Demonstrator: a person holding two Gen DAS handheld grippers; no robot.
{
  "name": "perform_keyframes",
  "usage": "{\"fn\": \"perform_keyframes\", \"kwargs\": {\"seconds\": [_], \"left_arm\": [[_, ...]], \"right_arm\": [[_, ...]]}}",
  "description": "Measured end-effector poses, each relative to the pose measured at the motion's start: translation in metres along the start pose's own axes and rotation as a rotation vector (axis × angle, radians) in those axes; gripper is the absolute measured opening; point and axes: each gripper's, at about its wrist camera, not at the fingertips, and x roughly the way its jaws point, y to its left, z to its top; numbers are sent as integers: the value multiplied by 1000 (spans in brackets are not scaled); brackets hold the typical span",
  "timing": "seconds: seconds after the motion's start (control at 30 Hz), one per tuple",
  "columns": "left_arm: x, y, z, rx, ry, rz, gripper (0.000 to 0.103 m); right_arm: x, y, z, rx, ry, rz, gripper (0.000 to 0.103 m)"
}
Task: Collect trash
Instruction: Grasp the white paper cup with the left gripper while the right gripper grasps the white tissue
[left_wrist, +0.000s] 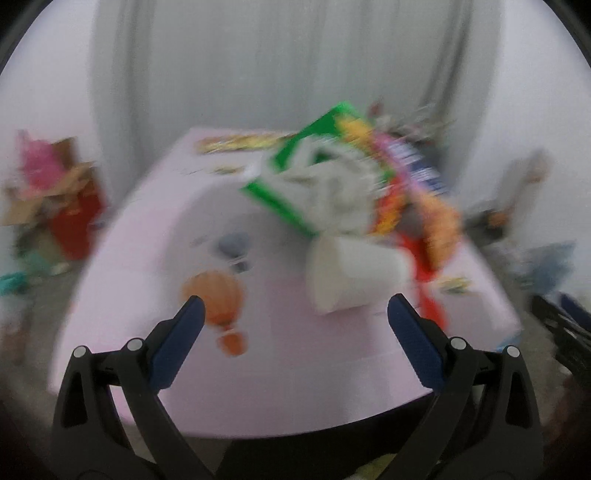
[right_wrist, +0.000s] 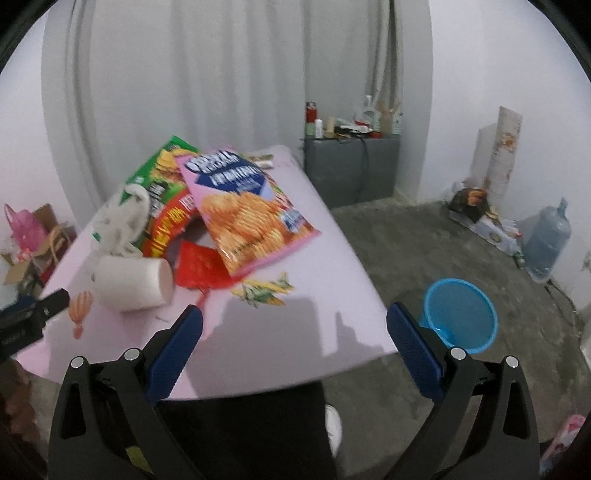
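On the pink table (right_wrist: 325, 236), a white paper cup (right_wrist: 133, 282) lies on its side at the near left, touching what looks like crumpled white paper (right_wrist: 122, 218) beside overlapping snack bags (right_wrist: 247, 218). Both the left gripper (left_wrist: 293, 314) and right gripper (right_wrist: 293, 321) are spread wide, holding nothing.

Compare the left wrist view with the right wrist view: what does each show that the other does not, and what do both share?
Only the left wrist view shows the left gripper head-on, open and empty. Only the right wrist view shows the blue basket on the floor, the grey cabinet, the water jug and the open right gripper. Both show the pink table, the tipped white cup, the snack bags and crumpled paper.
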Motion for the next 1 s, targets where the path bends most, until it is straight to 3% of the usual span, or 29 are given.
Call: {"fn": "perform_keyframes", "kwargs": {"seconds": [0.03,0.1,0.3,0.33,0.43,0.47,0.57,0.8,0.93,1.0], "left_arm": [[0,2,0,-6,-18,-73,95],[2,4,1,-21,-31,-144,95],[26,-3,9,-30,-4,-209,94],[32,-4,10,-29,-3,-219,92],[51,-2,14,-35,21,-246,69],[58,0,13,-44,31,-250,66],[75,8,15,-85,67,-280,52],[86,17,12,-134,90,-365,37],[84,14,10,-131,92,-411,20],[81,12,9,-124,95,-425,17]], "right_arm": [[1,0,3,11,-1,19,97],[4,1,13,25,-2,65,97],[21,17,45,29,23,257,80],[29,23,52,31,44,297,77],[51,44,69,34,109,383,67],[59,54,74,23,128,397,64],[74,78,86,-33,146,414,60],[120,129,104,-140,211,401,59],[139,136,100,-151,275,375,43],[138,136,98,-160,278,365,35]]}}
